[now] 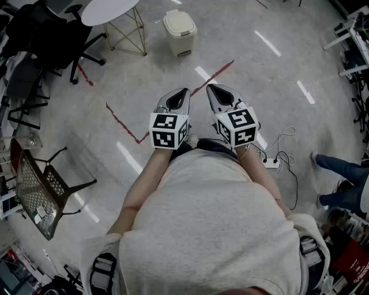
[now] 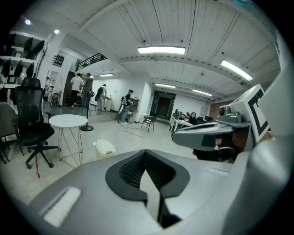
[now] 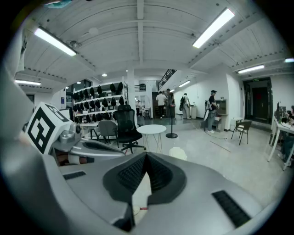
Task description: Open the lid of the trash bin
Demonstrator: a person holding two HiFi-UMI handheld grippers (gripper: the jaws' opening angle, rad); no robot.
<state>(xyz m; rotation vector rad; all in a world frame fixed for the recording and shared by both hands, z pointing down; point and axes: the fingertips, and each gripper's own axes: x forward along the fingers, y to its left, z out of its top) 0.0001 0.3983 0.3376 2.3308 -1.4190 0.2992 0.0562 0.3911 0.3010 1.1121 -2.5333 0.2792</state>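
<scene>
The trash bin (image 1: 180, 36) stands on the floor (image 1: 259, 69) at 12 o'clock from the left gripper (image 1: 184, 91) and about 11 o'clock from the right gripper (image 1: 210, 86), well apart from both. Its lid (image 1: 179, 21) is down. Both grippers are held side by side at the person's waist. The left gripper view shows its fingers (image 2: 131, 169) clenched tip to tip on nothing, with the bin low at 10 o'clock. The right gripper view shows the same empty clench, with the bin just past the tips at 1 o'clock. Bare floor, crossed by a red tape line (image 1: 214, 75), lies between grippers and bin. A round white table (image 1: 109, 10) stands at the bin's 9 o'clock, with a black office chair (image 1: 49, 34) beyond. A power strip (image 1: 271, 163) lies at 4 o'clock.
</scene>
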